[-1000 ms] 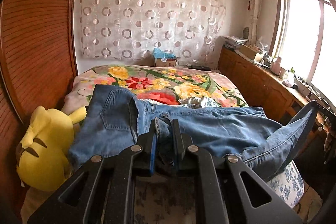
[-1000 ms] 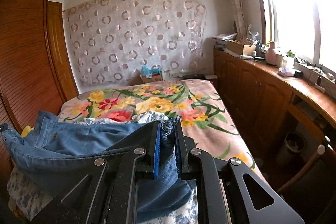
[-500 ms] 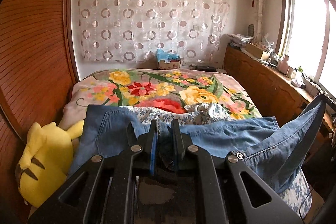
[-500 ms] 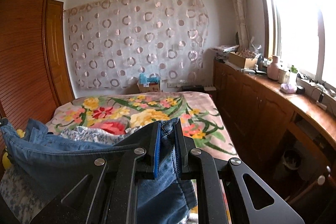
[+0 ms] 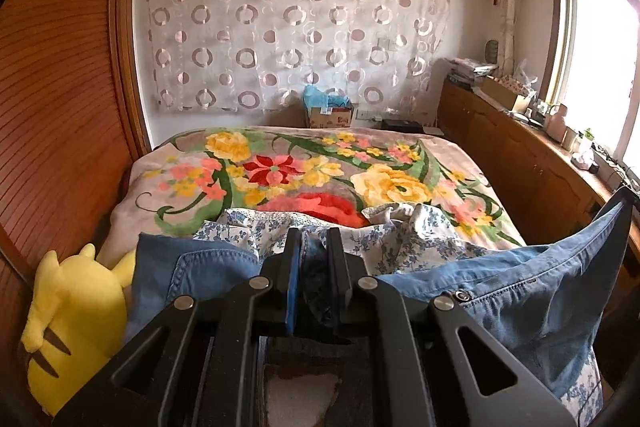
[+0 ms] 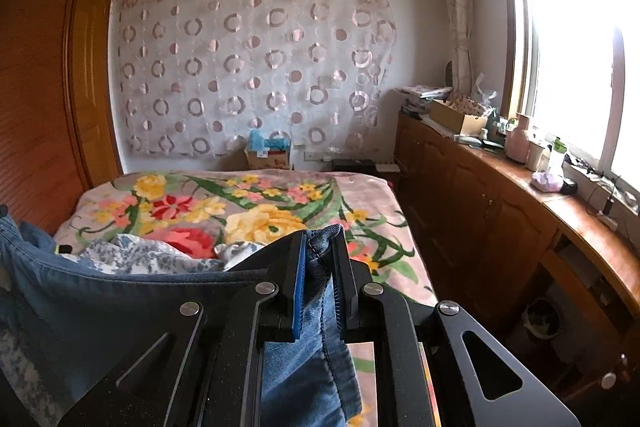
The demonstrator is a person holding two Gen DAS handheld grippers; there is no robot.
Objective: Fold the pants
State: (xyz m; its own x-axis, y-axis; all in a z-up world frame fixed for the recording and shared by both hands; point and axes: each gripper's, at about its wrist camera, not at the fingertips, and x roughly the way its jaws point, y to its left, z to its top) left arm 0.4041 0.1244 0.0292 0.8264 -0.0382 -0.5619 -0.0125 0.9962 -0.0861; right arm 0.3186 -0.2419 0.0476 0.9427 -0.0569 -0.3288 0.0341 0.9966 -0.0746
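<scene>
Blue denim pants (image 5: 532, 299) hang stretched between my two grippers above the near end of the bed. My left gripper (image 5: 314, 239) is shut on a bunch of the denim, and the cloth spreads to both sides of it. In the right wrist view, my right gripper (image 6: 318, 241) is shut on a hemmed edge of the pants (image 6: 100, 303), with the rest sagging off to the left and a fold hanging down under the jaws. How the lower part of the pants lies is hidden behind the gripper bodies.
The bed (image 5: 304, 167) carries a floral blanket, with a crumpled blue-and-white patterned cloth (image 5: 408, 235) at its near end. A yellow plush toy (image 5: 72, 323) sits at the left by the wooden wardrobe (image 5: 52, 107). Wooden cabinets (image 6: 500, 211) with clutter run under the window at the right.
Both grippers have drawn back toward the near end of the bed with the pants. Less denim lies on the blanket, and more of the floral blanket and patterned cloth shows.
</scene>
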